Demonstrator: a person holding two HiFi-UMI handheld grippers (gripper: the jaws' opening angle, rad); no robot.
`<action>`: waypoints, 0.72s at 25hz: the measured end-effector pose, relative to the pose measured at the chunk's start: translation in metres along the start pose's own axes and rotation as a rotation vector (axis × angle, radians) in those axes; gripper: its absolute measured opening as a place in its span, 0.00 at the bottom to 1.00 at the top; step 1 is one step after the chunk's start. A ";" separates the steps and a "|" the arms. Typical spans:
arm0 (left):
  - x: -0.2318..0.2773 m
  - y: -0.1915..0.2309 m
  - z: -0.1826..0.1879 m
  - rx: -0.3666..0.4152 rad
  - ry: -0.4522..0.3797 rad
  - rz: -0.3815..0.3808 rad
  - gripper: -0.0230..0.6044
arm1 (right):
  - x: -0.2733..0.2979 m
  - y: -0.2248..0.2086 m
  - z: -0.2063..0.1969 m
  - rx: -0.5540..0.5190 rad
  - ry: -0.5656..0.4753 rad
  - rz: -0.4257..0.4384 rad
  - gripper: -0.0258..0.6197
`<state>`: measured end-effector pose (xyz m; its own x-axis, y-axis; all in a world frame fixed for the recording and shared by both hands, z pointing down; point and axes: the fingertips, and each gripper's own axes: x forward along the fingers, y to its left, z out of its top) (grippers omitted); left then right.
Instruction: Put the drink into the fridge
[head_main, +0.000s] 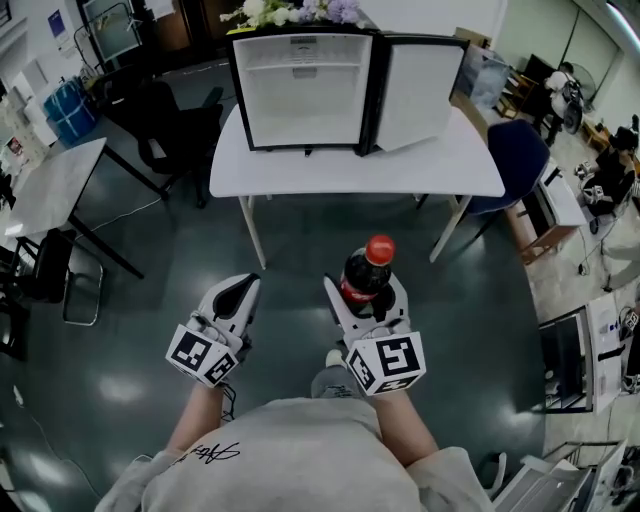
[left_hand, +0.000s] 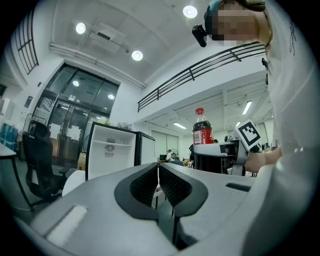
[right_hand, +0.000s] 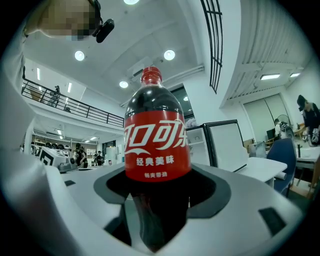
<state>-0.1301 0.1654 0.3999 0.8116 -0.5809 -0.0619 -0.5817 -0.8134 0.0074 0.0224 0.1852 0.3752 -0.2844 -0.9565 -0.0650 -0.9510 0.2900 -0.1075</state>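
A cola bottle (head_main: 368, 272) with a red cap and red label stands upright between the jaws of my right gripper (head_main: 366, 298), which is shut on it. In the right gripper view the cola bottle (right_hand: 156, 150) fills the centre, its dark lower body pinched in my right gripper (right_hand: 159, 210). My left gripper (head_main: 234, 297) hangs beside it at the same height, shut with nothing in it; its jaws meet in the left gripper view (left_hand: 159, 186). The small fridge (head_main: 305, 90) stands on a white table (head_main: 350, 170) ahead, door (head_main: 418, 92) swung open to the right, white interior bare.
Dark floor lies between me and the white table. A black office chair (head_main: 170, 130) stands left of it, a blue chair (head_main: 515, 160) to its right. Another white table (head_main: 50, 185) is at far left, shelving and desks (head_main: 570, 220) along the right. Flowers (head_main: 295, 12) sit behind the fridge.
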 end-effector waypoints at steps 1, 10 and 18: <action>0.007 0.004 0.000 0.000 0.000 0.004 0.05 | 0.007 -0.004 0.000 0.001 0.003 0.007 0.52; 0.071 0.038 0.000 -0.001 0.000 0.030 0.05 | 0.069 -0.045 0.000 0.023 0.023 0.066 0.52; 0.117 0.052 0.001 0.005 -0.004 0.047 0.05 | 0.101 -0.076 0.003 0.025 0.034 0.113 0.52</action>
<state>-0.0658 0.0551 0.3920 0.7830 -0.6186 -0.0651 -0.6197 -0.7849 0.0052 0.0664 0.0661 0.3742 -0.3943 -0.9179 -0.0442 -0.9093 0.3966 -0.1258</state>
